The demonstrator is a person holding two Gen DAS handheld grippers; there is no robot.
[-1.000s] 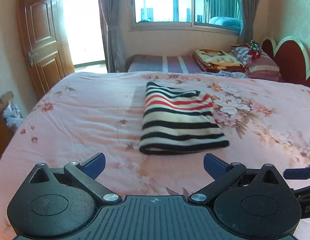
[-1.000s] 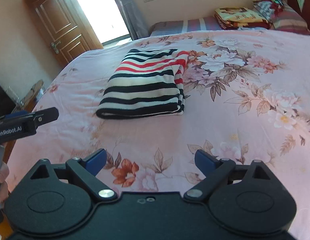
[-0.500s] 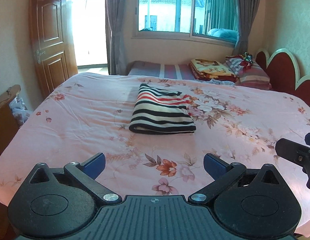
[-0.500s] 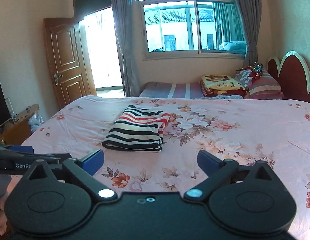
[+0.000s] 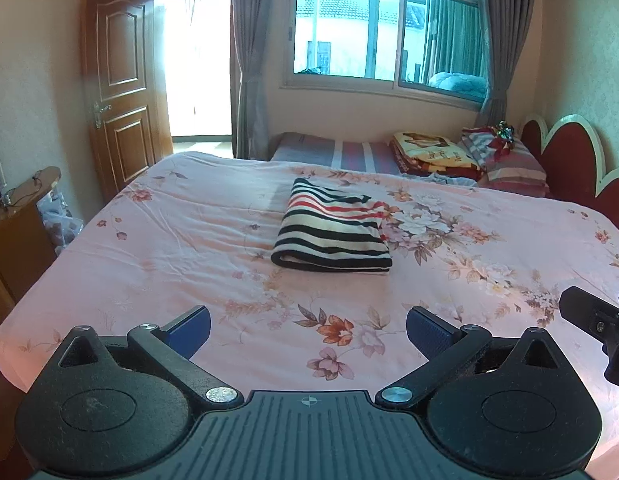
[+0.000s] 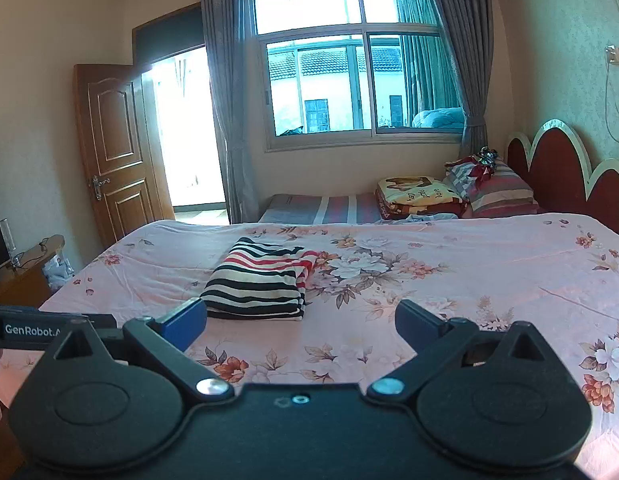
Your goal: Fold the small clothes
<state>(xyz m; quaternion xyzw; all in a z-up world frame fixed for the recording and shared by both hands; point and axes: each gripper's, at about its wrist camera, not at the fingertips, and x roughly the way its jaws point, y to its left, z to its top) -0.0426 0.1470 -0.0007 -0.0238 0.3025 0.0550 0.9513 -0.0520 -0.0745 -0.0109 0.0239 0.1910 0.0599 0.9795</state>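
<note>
A folded striped garment [image 5: 333, 232], black, white and red, lies flat in the middle of the pink floral bedsheet [image 5: 169, 240]. It also shows in the right wrist view [image 6: 261, 280]. My left gripper [image 5: 307, 328] is open and empty, held back near the bed's front edge, well short of the garment. My right gripper [image 6: 299, 320] is open and empty, also held back from it. The right gripper's tip [image 5: 589, 316] shows at the right edge of the left wrist view.
A stack of folded blankets [image 5: 429, 156] and pillows [image 5: 505, 160] lies at the far side by the red headboard [image 5: 569, 160]. A wooden cabinet [image 5: 17, 232] stands left of the bed. A wooden door [image 5: 117, 88] and a window [image 5: 381, 36] are behind.
Both grippers have pulled back and up from the garment, which now looks smaller and farther away. Both stay open. The garment has not moved.
</note>
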